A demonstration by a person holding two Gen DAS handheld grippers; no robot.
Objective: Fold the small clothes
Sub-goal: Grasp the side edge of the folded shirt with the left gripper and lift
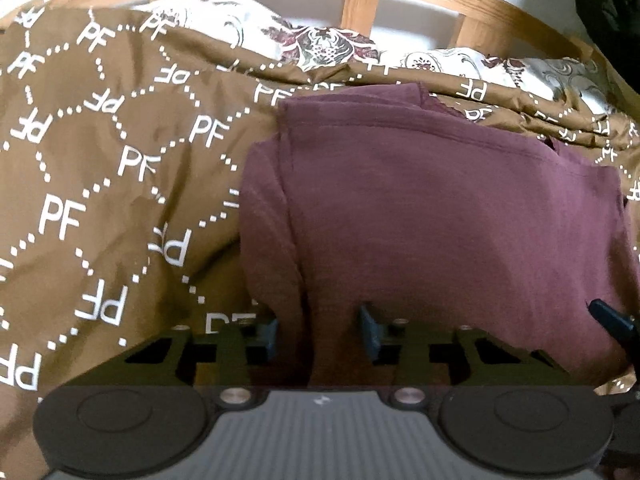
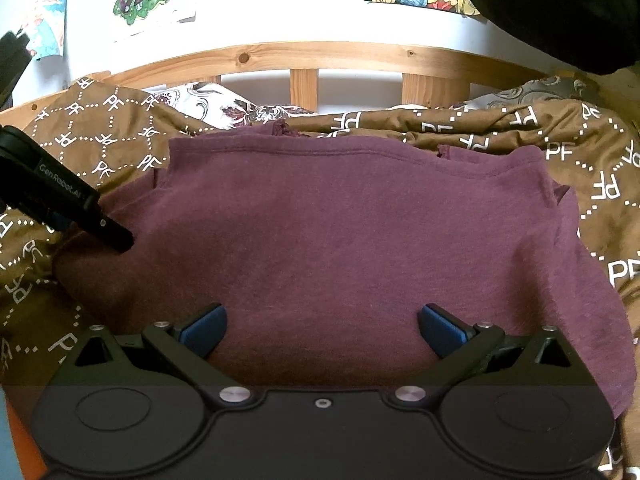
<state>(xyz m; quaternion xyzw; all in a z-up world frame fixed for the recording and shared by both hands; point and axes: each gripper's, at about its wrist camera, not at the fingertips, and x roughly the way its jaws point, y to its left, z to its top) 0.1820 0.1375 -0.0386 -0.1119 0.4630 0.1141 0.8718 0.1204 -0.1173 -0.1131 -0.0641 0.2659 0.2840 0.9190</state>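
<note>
A maroon shirt point(image 2: 344, 232) lies folded on a brown bedspread; it also shows in the left wrist view point(image 1: 440, 216). My right gripper point(image 2: 322, 330) is open, its blue pads wide apart just above the shirt's near edge. My left gripper point(image 1: 318, 332) stands at the shirt's near left part with its pads partly apart and cloth between them; they do not pinch it. The left gripper point(image 2: 116, 238) shows in the right wrist view, its tip on the shirt's left edge. A right fingertip point(image 1: 608, 314) shows at the right of the left wrist view.
The brown bedspread point(image 1: 100, 184) with white "PF" print covers the bed all around the shirt. A floral pillow point(image 1: 320, 44) and a wooden slatted headboard point(image 2: 304, 80) stand behind. A black garment point(image 2: 560, 8) hangs at the top right.
</note>
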